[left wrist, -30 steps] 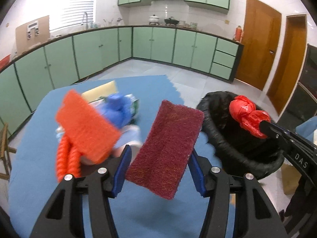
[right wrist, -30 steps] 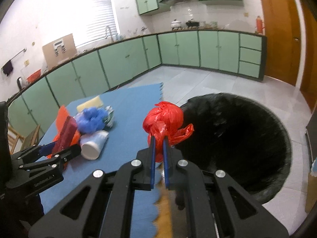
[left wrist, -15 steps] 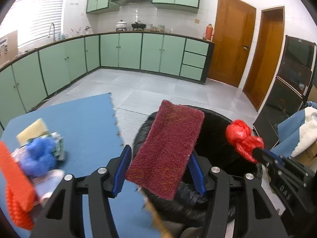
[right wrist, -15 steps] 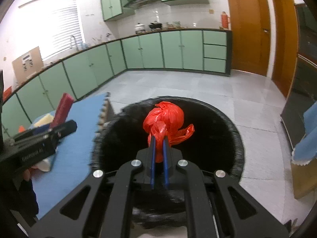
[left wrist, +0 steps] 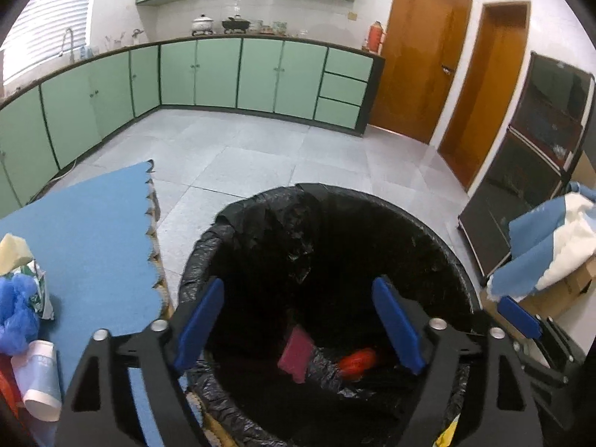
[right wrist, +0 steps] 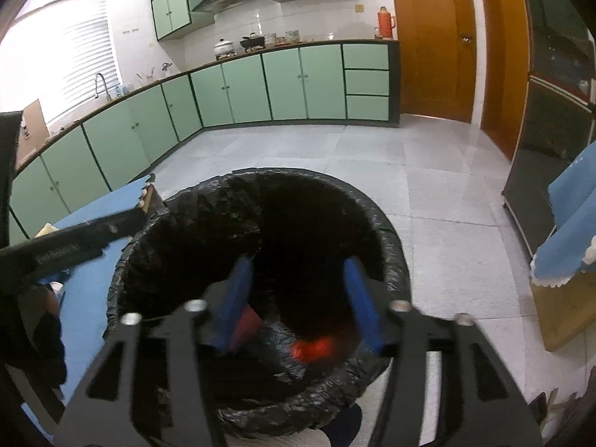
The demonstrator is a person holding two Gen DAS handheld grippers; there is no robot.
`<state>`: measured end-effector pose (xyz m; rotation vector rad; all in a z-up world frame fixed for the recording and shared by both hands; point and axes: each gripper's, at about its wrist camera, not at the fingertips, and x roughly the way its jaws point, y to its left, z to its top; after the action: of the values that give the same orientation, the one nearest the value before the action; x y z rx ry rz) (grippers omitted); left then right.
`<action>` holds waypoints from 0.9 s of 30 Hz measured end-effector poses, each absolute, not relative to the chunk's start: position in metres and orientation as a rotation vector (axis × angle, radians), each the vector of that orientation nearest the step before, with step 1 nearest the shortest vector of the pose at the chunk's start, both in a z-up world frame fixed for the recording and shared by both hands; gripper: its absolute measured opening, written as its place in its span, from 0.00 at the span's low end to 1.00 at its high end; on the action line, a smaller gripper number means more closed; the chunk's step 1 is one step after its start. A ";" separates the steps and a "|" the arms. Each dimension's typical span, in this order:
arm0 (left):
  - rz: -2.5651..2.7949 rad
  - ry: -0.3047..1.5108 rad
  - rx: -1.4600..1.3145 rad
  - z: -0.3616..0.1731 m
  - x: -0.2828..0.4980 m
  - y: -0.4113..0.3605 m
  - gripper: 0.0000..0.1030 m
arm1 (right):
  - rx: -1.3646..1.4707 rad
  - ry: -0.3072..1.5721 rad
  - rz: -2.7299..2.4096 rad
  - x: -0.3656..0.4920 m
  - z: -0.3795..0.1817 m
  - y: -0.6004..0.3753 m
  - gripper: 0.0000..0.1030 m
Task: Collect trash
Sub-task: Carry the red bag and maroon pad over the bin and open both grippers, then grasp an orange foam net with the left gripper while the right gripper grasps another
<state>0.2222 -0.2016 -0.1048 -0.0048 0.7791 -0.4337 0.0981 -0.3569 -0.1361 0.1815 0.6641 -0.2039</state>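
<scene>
A black-lined trash bin (left wrist: 458, 260) (right wrist: 387, 231) stands on the floor beside the blue-matted table (left wrist: 93, 231). Both grippers hang over its mouth. My left gripper (left wrist: 298, 320) has its jaws opening, with nothing between them. Below it, inside the bin, lie the maroon scouring pad (left wrist: 296, 354) and the red plastic bag (left wrist: 357, 361). My right gripper (right wrist: 300, 298) also has its jaws opening and holds nothing. The red bag (right wrist: 316, 348) shows blurred beneath it, and the maroon pad (right wrist: 247, 322) sits by its left finger. Several trash items remain on the table's left: a blue mesh ball (left wrist: 16, 316) and a white cup (left wrist: 39, 380).
A yellow sponge (left wrist: 13, 249) and a printed wrapper (left wrist: 41, 290) lie at the table's left. A cardboard box draped in blue and white cloth (left wrist: 551, 246) stands right of the bin, near a dark cabinet (left wrist: 521, 171). Grey tiled floor (left wrist: 268, 149) stretches to green cupboards.
Both grippers swung from the table to above the bin and their jaws spread. The maroon pad left my left gripper and the red bag left my right; both now lie inside the bin.
</scene>
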 end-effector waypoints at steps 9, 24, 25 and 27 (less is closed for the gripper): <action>-0.348 0.685 -0.009 -0.073 0.201 -0.140 0.79 | 0.186 0.620 -0.180 0.086 -0.118 -0.326 0.86; 0.052 0.533 0.041 -0.054 0.110 0.047 0.79 | 0.122 0.570 0.081 0.098 -0.107 -0.183 0.86; 0.074 0.540 0.039 -0.057 0.106 0.058 0.79 | 0.114 0.571 0.106 0.100 -0.108 -0.171 0.86; 0.109 0.554 0.036 -0.066 0.099 0.075 0.79 | 0.102 0.565 0.145 0.102 -0.108 -0.147 0.85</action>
<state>0.0987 0.0745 -0.0663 0.0360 0.5541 0.1088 0.1019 -0.1466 -0.1078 0.1021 0.5649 0.1450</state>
